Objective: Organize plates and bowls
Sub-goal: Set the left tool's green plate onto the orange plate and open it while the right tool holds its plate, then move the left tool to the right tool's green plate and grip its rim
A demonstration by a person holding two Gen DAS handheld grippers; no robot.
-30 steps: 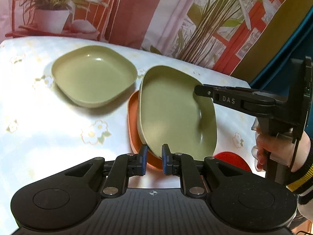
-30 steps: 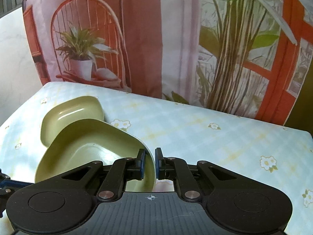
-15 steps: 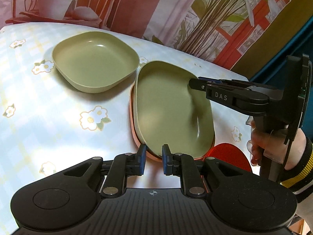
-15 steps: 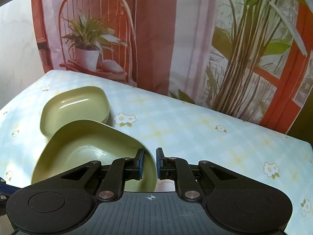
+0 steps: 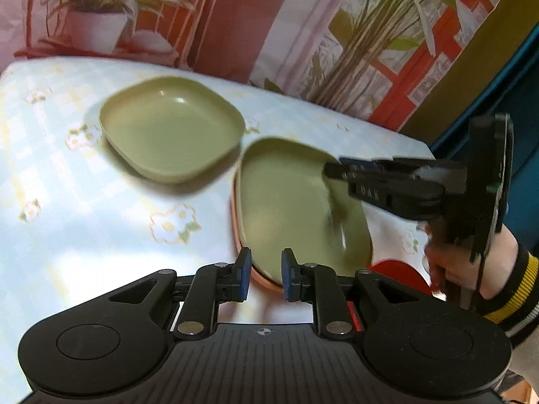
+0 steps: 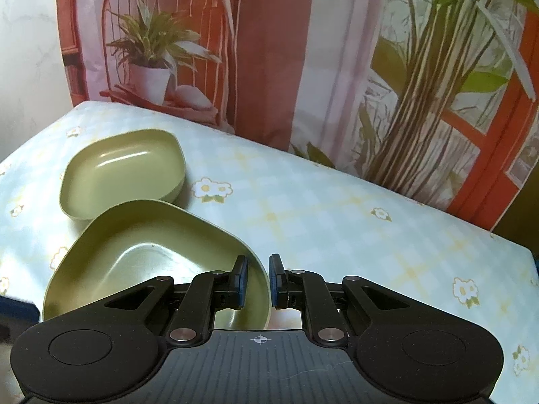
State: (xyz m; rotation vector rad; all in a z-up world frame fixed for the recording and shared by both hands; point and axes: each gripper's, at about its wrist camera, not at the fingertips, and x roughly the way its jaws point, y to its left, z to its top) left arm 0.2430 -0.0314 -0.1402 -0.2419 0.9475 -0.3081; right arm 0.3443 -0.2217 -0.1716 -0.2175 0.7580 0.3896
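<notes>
Left gripper [image 5: 266, 274]: low centre of its own view, jaws a narrow gap apart and just opened a little; the near rims of the stacked dishes sit in the gap, but contact with the pads cannot be told.
Right gripper [image 6: 257, 277]: low centre of its view, pinching the rim of the green plate [image 6: 145, 256]; in the left view it reaches in from the right [image 5: 331, 168] over that plate's far edge.
Green plate: centre right of the left view [image 5: 296, 212], nested on an orange plate [image 5: 266, 277].
Green bowl [image 5: 171, 131]: upper left of centre, apart from the stack, upright on the flowered tablecloth [image 5: 67, 208].
Red dish [image 5: 397, 274]: lower right, partly hidden.
Person's hand [image 5: 454, 262]: right edge, striped cuff.
</notes>
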